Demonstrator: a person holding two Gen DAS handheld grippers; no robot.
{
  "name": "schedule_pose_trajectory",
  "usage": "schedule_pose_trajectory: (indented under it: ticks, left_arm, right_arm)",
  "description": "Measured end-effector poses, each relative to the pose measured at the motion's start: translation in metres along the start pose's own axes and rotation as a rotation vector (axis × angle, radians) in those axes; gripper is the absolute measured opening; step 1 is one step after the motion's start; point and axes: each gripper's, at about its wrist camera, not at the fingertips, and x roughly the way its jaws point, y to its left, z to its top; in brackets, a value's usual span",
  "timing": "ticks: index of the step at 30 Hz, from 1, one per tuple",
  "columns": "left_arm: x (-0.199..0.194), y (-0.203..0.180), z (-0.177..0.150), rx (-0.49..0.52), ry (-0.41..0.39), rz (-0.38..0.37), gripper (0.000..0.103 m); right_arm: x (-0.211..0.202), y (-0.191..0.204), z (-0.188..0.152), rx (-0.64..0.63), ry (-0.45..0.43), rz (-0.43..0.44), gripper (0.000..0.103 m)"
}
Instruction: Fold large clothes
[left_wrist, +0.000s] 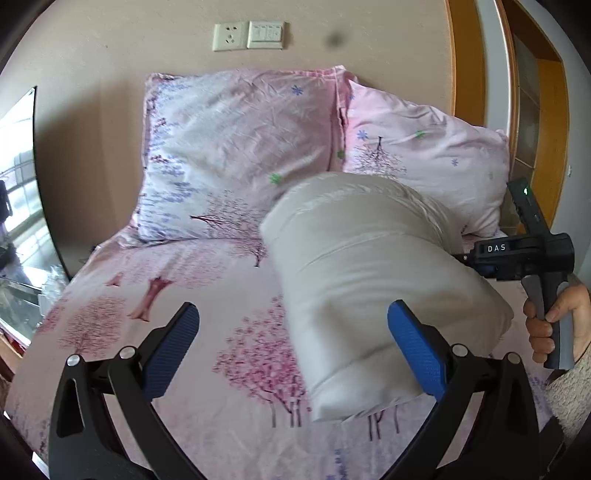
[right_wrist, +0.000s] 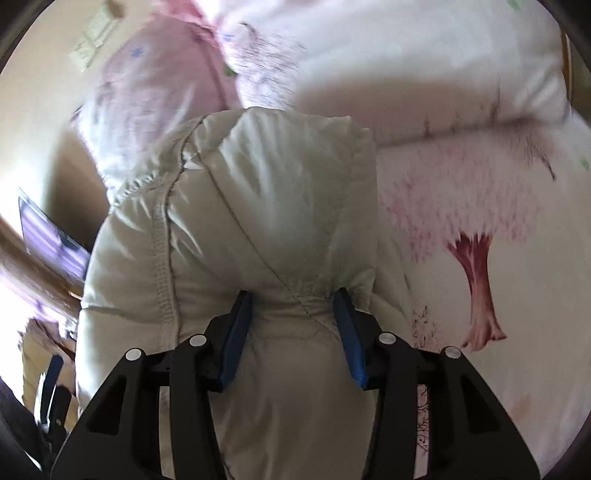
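White letters "DAS" read clearly on the black body of the right gripper (left_wrist: 461, 254) at the far right — its blue fingers (right_wrist: 238, 332) pinch a fold of the padded off-white jacket (left_wrist: 369, 280), a bundled roll raised over the pink tree-print bed (left_wrist: 184, 332). The left gripper (left_wrist: 293, 350) hovers near, fingers wide apart and holding nothing. Two pillows (left_wrist: 236, 147) lean against the far wall.
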Motion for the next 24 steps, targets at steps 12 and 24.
schedule_pose_trajectory:
  ticks: [12,24]
  left_arm:
    - [0.003,0.015,-0.006,-0.034,0.071,0.007,0.101]
    - [-0.012,0.023,-0.024,-0.048,0.086,0.062,0.101]
  right_arm:
    - [-0.020,-0.016,-0.012,0.052,-0.006,0.015,0.053]
    - [-0.069,0.021,-0.088,-0.180,-0.232,-0.172,0.069]
